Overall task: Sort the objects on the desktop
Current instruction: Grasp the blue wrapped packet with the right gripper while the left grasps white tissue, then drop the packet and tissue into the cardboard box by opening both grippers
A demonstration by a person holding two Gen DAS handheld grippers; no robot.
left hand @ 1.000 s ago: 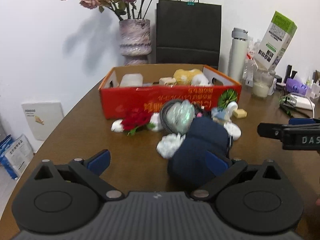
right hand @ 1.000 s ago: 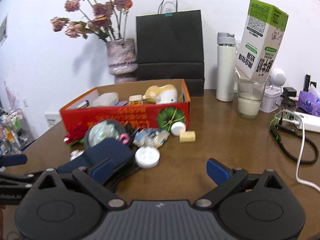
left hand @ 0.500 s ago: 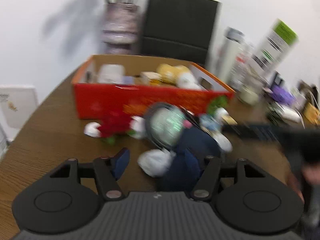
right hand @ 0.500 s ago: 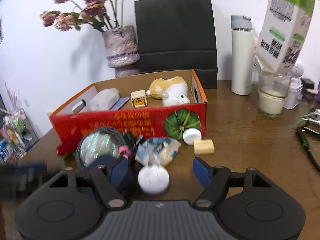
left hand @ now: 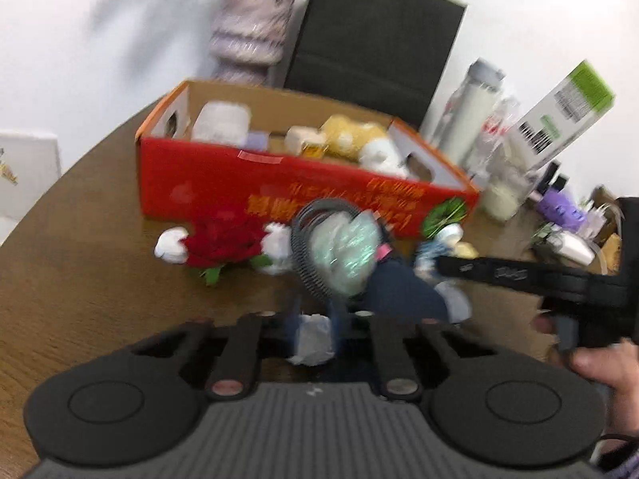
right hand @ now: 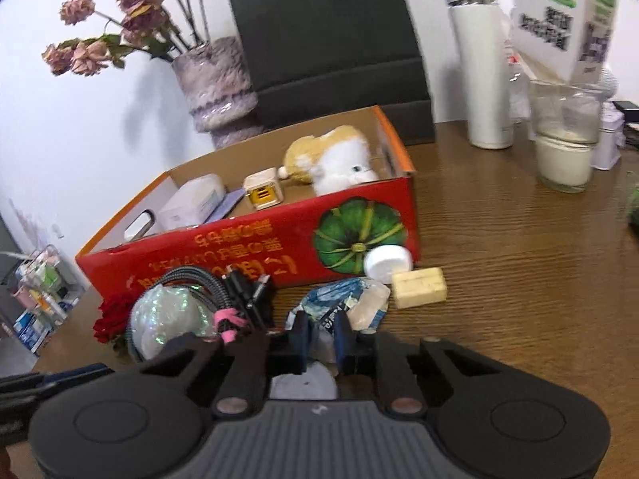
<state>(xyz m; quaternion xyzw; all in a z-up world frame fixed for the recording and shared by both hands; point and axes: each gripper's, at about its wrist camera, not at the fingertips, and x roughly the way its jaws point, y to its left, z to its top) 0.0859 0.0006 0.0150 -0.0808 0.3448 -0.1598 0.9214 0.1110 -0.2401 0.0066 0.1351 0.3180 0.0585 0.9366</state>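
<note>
A red cardboard box [left hand: 247,183] [right hand: 247,247] holds a plush toy [right hand: 339,155], a cream charger cube [right hand: 263,193] and a white pack. In front of it lie a red rose [left hand: 223,239], a shiny ball [left hand: 343,253] [right hand: 167,319] with a coiled cable [right hand: 235,291], a navy pouch [left hand: 403,293], a blue-white wrapper [right hand: 343,303], a white cap [right hand: 387,261] and a yellow block [right hand: 419,287]. My left gripper [left hand: 317,325] is shut on a crumpled white tissue [left hand: 313,339]. My right gripper [right hand: 319,339] is shut on a white round case [right hand: 305,383].
A vase of dried roses [right hand: 215,80], a black paper bag [right hand: 327,40], a white flask [right hand: 479,64], a milk carton [right hand: 559,20] and a glass of milk [right hand: 565,151] stand behind and to the right on the brown table [right hand: 519,259].
Both grippers moved forward toward the pile and closed, the left on the white tissue and the right on the white round case.
</note>
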